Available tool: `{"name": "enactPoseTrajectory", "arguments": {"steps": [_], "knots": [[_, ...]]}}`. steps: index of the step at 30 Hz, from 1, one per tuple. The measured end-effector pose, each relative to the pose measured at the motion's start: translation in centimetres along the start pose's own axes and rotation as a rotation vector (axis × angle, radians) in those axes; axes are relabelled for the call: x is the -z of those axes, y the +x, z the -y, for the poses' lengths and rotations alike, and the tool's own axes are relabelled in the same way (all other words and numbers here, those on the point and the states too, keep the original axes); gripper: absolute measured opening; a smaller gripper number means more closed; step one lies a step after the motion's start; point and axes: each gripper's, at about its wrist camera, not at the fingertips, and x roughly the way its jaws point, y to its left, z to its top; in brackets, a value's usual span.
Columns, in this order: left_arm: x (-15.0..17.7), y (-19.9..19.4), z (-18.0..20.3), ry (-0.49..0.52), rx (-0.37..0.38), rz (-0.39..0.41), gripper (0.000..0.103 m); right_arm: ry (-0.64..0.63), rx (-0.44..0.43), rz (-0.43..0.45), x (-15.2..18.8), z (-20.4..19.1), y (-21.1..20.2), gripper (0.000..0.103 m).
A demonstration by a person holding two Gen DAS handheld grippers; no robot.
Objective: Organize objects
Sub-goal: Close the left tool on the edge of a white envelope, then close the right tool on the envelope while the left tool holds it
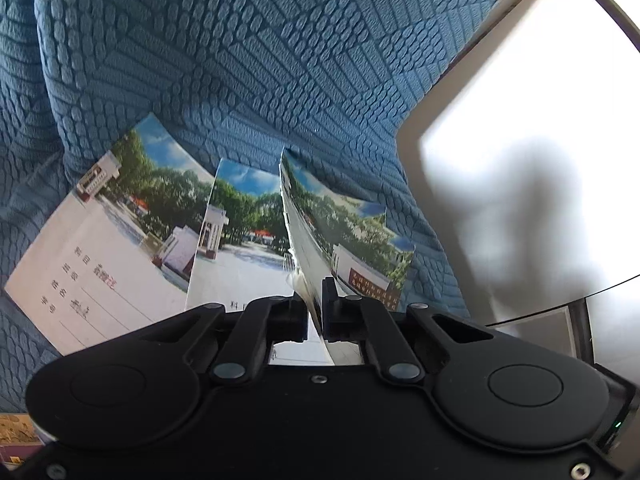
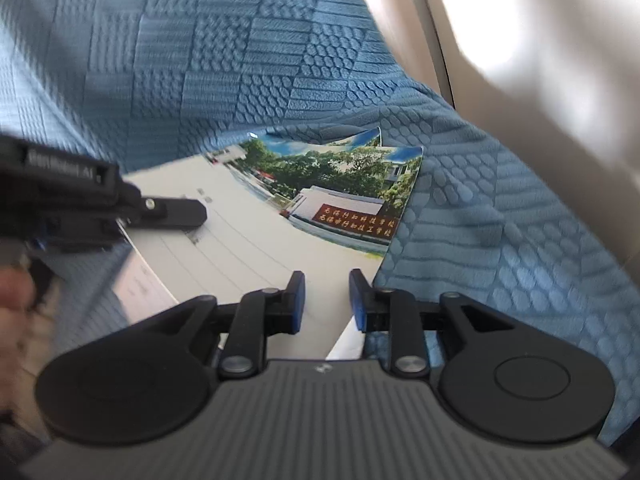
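Three notebooks with a photo of a school gate on the cover lie on a blue quilted bedspread (image 1: 280,60). In the left wrist view one lies flat at the left (image 1: 100,248) and one in the middle (image 1: 240,248). The right notebook (image 1: 352,240) is tilted up on edge, with my left gripper (image 1: 314,292) shut on its near edge. In the right wrist view the same notebook (image 2: 280,220) has the left gripper (image 2: 196,214) clamped on its left side. My right gripper (image 2: 326,284) hovers over its near edge, open, the pads pressing on nothing.
A pale, bright surface (image 1: 520,120) runs along the right of the bedspread (image 2: 500,220), past a beige frame edge (image 2: 432,32). A person's hand (image 2: 16,300) holds the left gripper at the left edge. A second cover's corner (image 2: 366,136) peeks out behind the held notebook.
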Motion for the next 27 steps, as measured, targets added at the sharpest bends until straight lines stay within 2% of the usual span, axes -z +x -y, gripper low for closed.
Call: {"name": "enactPoseTrajectory", "arguments": {"steps": [4, 8, 11, 12, 13, 19, 23, 27], "knots": [[-0.2, -0.6, 0.6, 0.011, -0.008, 0.031, 0.004, 0.190, -0.103, -0.001, 0.1, 1.2, -1.3, 0.029], [0.0, -0.8, 1.1, 0.022, -0.013, 0.046, 0.003, 0.348, -0.229, -0.012, 1.0, 0.8, -2.4, 0.030], [0.1, -1.0, 1.2, 0.024, -0.010, 0.056, 0.001, 0.469, -0.315, -0.034, 1.9, 0.4, -2.7, 0.044], [0.1, -1.1, 1.3, 0.028, -0.010, 0.060, 0.000, 0.518, -0.333, -0.048, 2.2, 0.4, -2.7, 0.054], [0.1, -1.3, 1.5, 0.032, -0.012, 0.063, 0.000, 0.559, -0.347, -0.061, 2.4, 0.4, -2.5, 0.061], [0.3, -1.6, 1.3, 0.015, -0.005, 0.065, 0.000, 0.637, -0.403, -0.106, 3.7, -0.1, -1.3, 0.068], [0.3, -1.7, 1.0, -0.006, 0.007, 0.066, 0.000, 0.712, -0.420, -0.076, 4.0, 0.8, -0.5, 0.069], [0.2, -1.7, 1.0, -0.016, 0.027, 0.061, 0.000, 0.698, -0.395, -0.064, 4.2, 1.4, 0.0, 0.070]]}}
